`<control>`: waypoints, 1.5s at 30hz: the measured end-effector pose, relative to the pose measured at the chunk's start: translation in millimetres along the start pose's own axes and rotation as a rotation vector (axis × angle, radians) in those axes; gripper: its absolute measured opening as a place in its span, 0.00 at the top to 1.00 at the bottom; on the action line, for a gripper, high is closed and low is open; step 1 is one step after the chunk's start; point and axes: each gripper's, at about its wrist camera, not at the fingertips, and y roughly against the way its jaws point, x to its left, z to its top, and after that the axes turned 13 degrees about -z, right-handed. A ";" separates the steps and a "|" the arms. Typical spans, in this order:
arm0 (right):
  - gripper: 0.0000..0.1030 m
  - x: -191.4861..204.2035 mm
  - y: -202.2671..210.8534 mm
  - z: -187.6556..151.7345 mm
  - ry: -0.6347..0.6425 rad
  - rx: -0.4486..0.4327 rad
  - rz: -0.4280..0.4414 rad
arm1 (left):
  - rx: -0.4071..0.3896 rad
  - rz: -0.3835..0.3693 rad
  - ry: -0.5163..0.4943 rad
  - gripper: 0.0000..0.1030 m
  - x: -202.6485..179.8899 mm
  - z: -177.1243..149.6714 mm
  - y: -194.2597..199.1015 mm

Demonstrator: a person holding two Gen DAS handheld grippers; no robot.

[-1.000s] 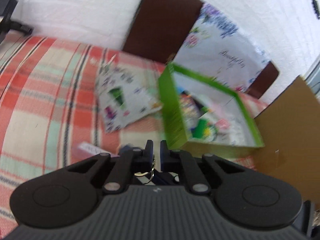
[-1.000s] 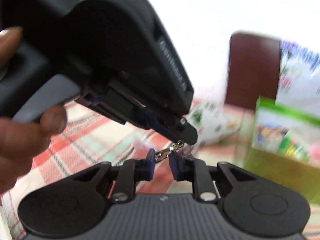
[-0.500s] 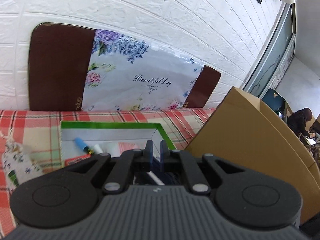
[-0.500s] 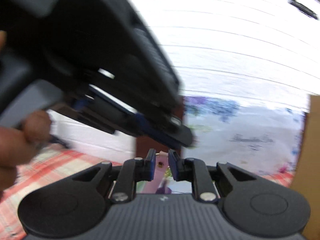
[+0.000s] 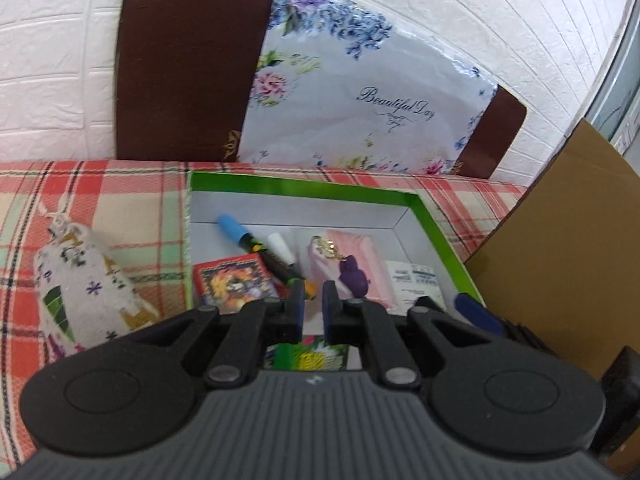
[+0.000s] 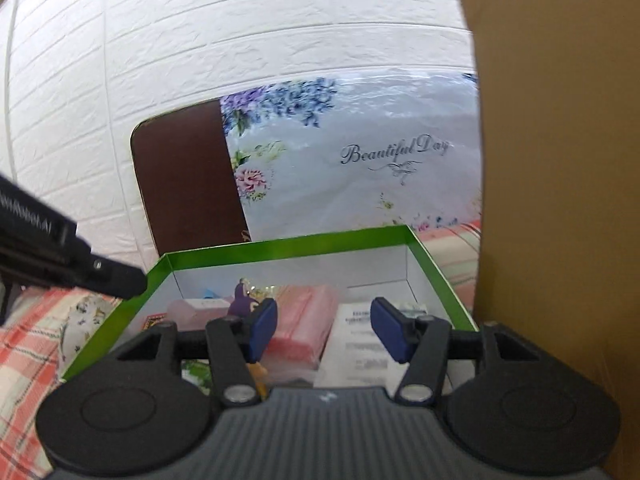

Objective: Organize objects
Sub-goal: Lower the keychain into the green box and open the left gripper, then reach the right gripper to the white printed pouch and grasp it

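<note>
A green-rimmed box sits on the plaid cloth. A purple keychain charm with a gold chain lies in it on a pink pack. Beside them are two markers, a red card pack and a white leaflet. My left gripper hovers over the box's near side, its jaws opening by a narrow slit with nothing between them. My right gripper is over the box too. Its jaws are opening, and nothing is between the blue pads.
A floral fabric pouch lies on the cloth left of the box. A tall cardboard sheet stands close on the right. A floral bag and a brown board lean on the white brick wall behind.
Both grippers swung right from the plaid cloth to over the green box. The keychain that they both gripped now lies in the box. The right jaws have spread apart.
</note>
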 end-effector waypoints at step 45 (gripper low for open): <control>0.41 244.9 26.0 -57.8 0.515 0.250 0.412 | -0.118 0.473 0.267 0.63 193.7 -116.0 169.5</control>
